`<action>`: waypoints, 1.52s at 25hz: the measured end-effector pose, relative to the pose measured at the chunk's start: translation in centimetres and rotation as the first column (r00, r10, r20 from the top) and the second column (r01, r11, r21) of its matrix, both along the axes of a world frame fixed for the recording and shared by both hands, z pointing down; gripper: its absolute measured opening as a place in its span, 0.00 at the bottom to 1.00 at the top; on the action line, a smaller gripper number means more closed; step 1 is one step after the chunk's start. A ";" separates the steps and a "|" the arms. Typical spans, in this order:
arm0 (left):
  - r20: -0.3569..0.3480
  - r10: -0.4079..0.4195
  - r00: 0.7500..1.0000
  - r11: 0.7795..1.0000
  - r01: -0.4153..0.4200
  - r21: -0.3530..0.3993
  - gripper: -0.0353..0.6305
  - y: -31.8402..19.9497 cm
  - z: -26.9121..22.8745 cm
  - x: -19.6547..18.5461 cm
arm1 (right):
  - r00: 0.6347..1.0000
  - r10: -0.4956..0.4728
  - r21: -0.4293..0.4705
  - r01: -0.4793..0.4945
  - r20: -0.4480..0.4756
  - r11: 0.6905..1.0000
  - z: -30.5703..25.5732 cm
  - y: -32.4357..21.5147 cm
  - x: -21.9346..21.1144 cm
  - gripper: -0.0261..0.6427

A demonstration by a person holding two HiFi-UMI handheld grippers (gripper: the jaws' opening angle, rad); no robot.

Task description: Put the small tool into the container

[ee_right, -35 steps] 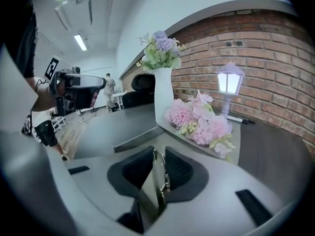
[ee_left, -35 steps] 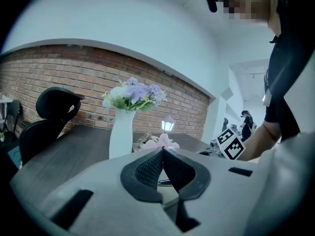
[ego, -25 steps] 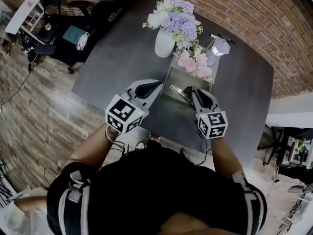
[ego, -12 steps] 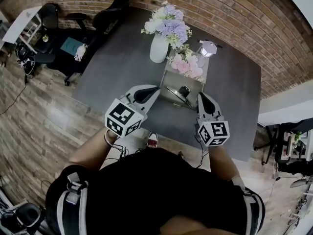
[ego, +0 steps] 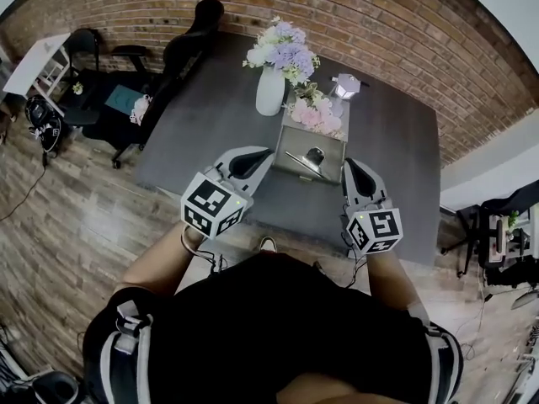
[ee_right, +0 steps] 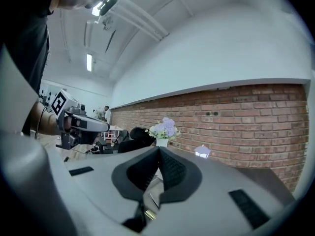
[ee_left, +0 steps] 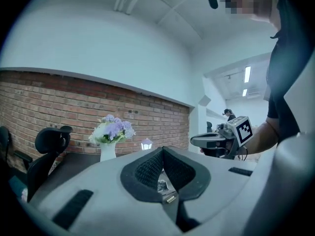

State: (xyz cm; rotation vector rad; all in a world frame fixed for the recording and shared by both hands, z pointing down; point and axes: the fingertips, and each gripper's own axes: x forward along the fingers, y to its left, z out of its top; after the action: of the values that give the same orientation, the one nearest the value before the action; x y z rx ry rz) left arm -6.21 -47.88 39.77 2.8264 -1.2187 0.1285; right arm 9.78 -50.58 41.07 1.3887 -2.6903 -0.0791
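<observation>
R claw (ego: 349, 165) has pulled back off the container (ego: 330, 146) toward the person's body & now hangs over the near part of the desk (ego: 210, 108). A sec ago it was right over the tray, beside the tool. Its jaws are closed tip to tip w/ nothing btwn them. L claw (ego: 264, 153) has hardly shifted: it hovers just left of the container's near-left corner, jaws likewise pressed together, empty. The small tool (ego: 313, 156) lies inside the container, a dark lump w/ a thin shaft slanting toward the near side, neither claw touching it. Judging by that, the placing looks done & only backing away is left. Room: container sits mid-desk, its far edge crowded by pink flowers (ego: 313, 114), w/ a white vase (ego: 269, 95) of blooms behind-left & a small lantern (ego: 345, 85) behind-right, so there's no clean way out forwards. Near side is open: bare desk btwn tray & front edge, plus wide bare stretches left & right. Both claws are already close to that front edge, so pulling straight back shouldn't snag anything.
</observation>
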 end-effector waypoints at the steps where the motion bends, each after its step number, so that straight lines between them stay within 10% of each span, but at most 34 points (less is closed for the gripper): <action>1: 0.001 0.004 1.000 1.000 -0.004 0.009 0.07 0.2 -0.3 0.0 | 1.000 0.002 0.011 -0.002 -0.004 1.000 -0.4 0.5 0.0 0.03; 38: -0.008 0.109 0.994 0.989 -0.108 0.100 0.07 6.0 -3.1 3.4 | 0.992 0.127 0.144 -0.126 0.005 0.981 -5.3 8.5 2.4 0.03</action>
State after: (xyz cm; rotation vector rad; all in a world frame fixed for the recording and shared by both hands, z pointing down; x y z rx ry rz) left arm -2.79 -41.89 36.69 2.9743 -1.0983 0.0552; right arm 12.14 -42.08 35.77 1.5944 -2.6312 -0.2699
